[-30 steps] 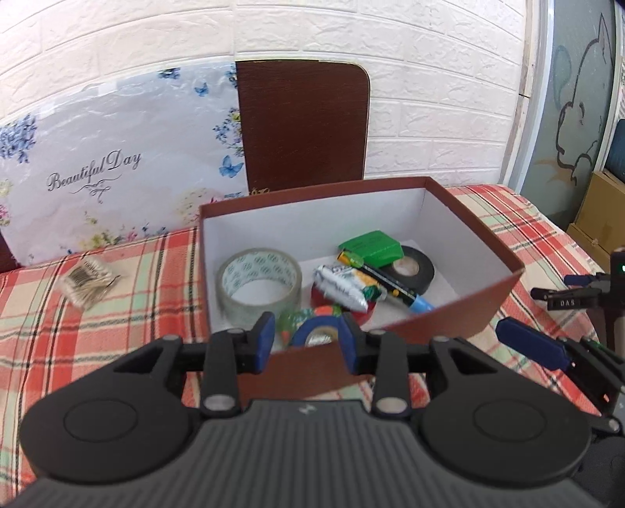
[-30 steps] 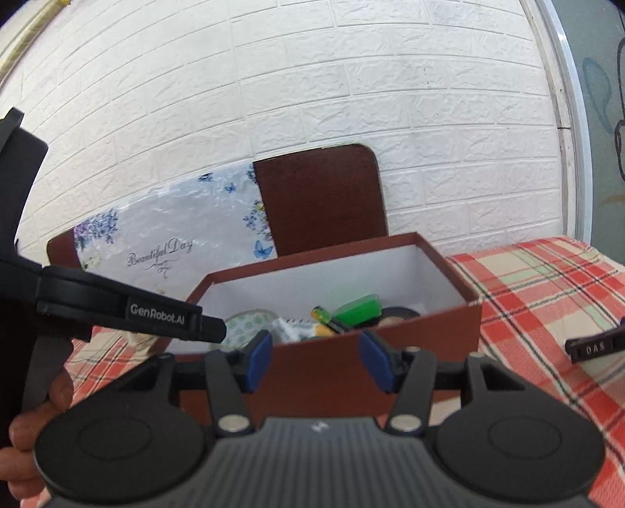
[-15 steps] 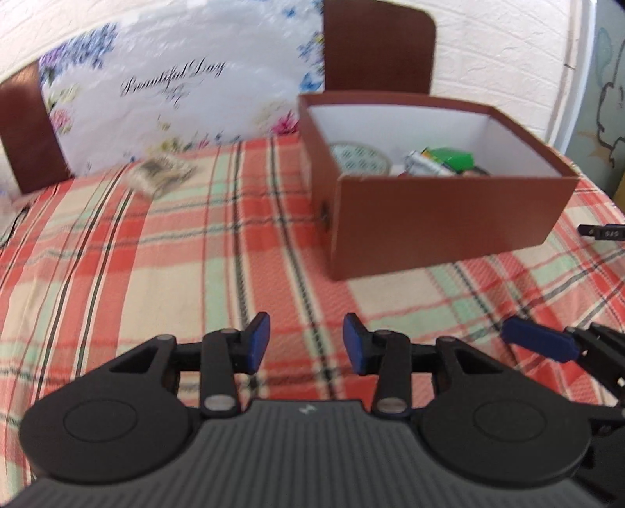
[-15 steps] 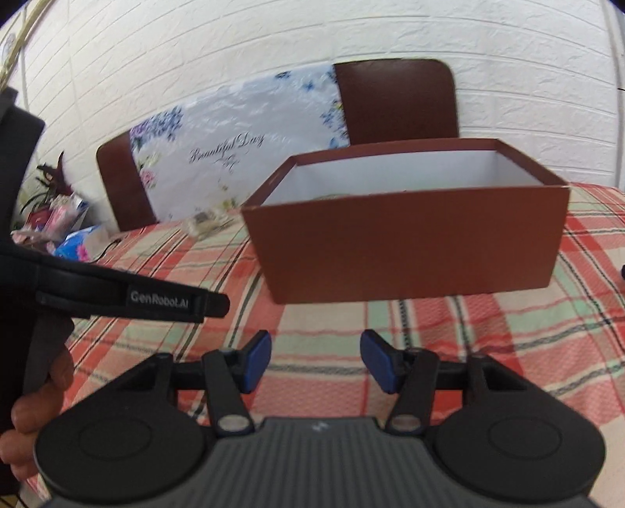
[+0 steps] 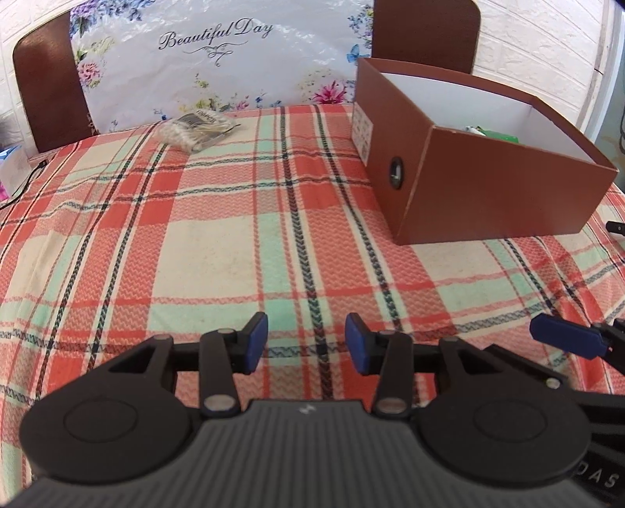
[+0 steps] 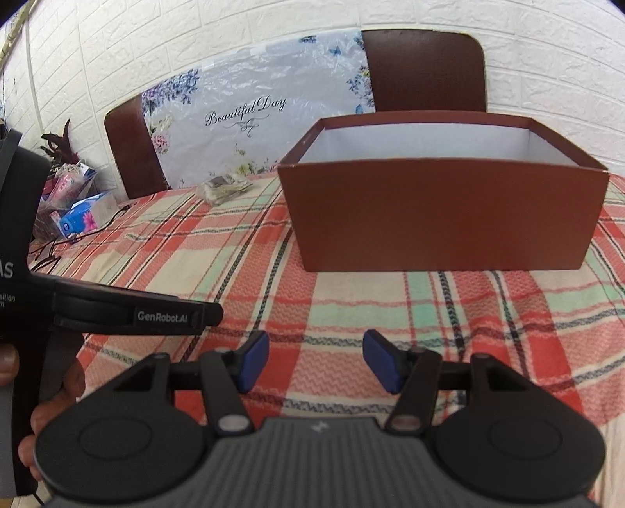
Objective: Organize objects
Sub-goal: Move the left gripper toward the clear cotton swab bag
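Observation:
A brown cardboard box [image 5: 488, 187] with a white inside stands on the plaid tablecloth at the right; a bit of green and white shows over its wall. It also fills the middle of the right wrist view [image 6: 441, 219]; its contents are hidden there. A clear packet of small items [image 5: 197, 127] lies at the table's far edge, also in the right wrist view [image 6: 224, 189]. My left gripper [image 5: 306, 344] is open and empty, low over the cloth, left of the box. My right gripper [image 6: 315, 361] is open and empty in front of the box.
Two brown chair backs [image 5: 425, 35] and a flowered "Beautiful Day" plastic sheet [image 5: 218, 58] stand behind the table. Packets and a black cable [image 6: 78, 219] lie at the far left. The right gripper's blue finger [image 5: 566, 340] shows at the left view's right edge.
The left gripper has pulled back out of the box, down and to the left, empty. The right gripper has dropped lower and backed off from the box. The blue tape roll stayed in the box.

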